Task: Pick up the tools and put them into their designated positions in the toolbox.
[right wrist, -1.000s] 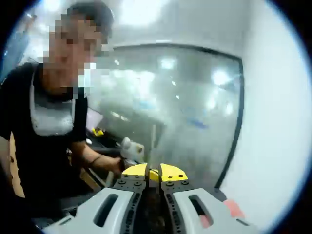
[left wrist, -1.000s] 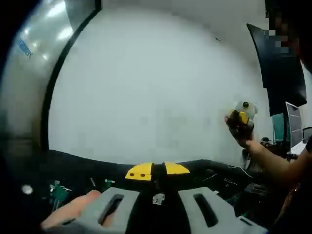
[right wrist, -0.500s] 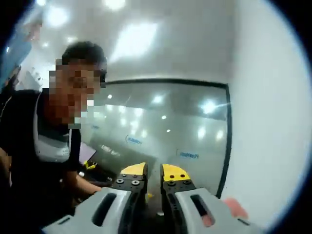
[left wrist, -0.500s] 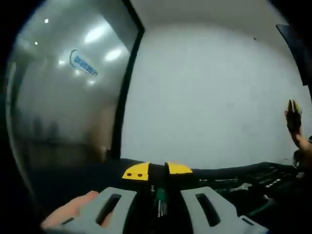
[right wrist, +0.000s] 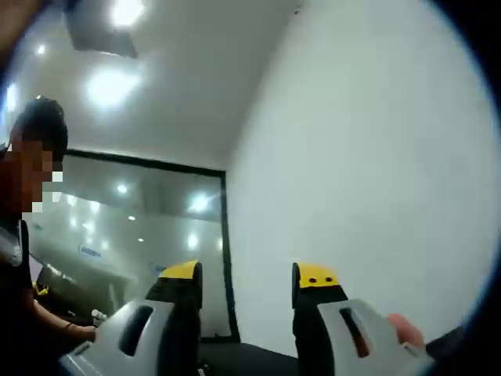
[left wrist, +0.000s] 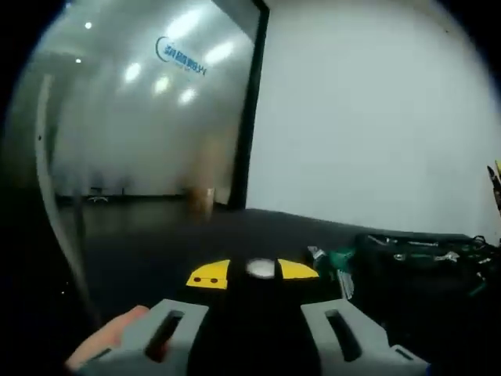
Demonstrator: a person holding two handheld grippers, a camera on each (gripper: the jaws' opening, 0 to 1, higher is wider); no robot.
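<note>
Left gripper view: the left gripper (left wrist: pixel 252 272) points across a dark tabletop (left wrist: pixel 180 243) toward a white wall (left wrist: pixel 376 117) and a frosted glass partition (left wrist: pixel 133 110) with a blurred blue logo. The two yellow tips sit near each other with a pale blurred spot between them; whether the fingers (left wrist: pixel 210 276) are closed or pinching something cannot be told, the gap is dark and out of focus. A fingertip of the person's hand (left wrist: pixel 106 348) shows at lower left beside the grey body. At right, an open dark toolbox (left wrist: pixel 423 274) lies on the tabletop, cut off by the view edge; shiny wrenches (left wrist: pixel 423 252) lie along its top, too small to tell how many. Green-handled tools (left wrist: pixel 338 258) sit just beside the box's left end, shapes blurred. A sliver of something yellow and black at the far right edge, unidentifiable.

Right gripper view: the right gripper (right wrist: pixel 249 276) is tilted up at the wall, ceiling lights and the black-framed glass. Its fingers (right wrist: pixel 182 272) stand clearly apart, nothing between them. A person (right wrist: pixel 19 235) in a dark top is at the left edge, mostly cut off. A pink fingertip shows at lower right by the grey body. The bottom strip is too dark to read.
</note>
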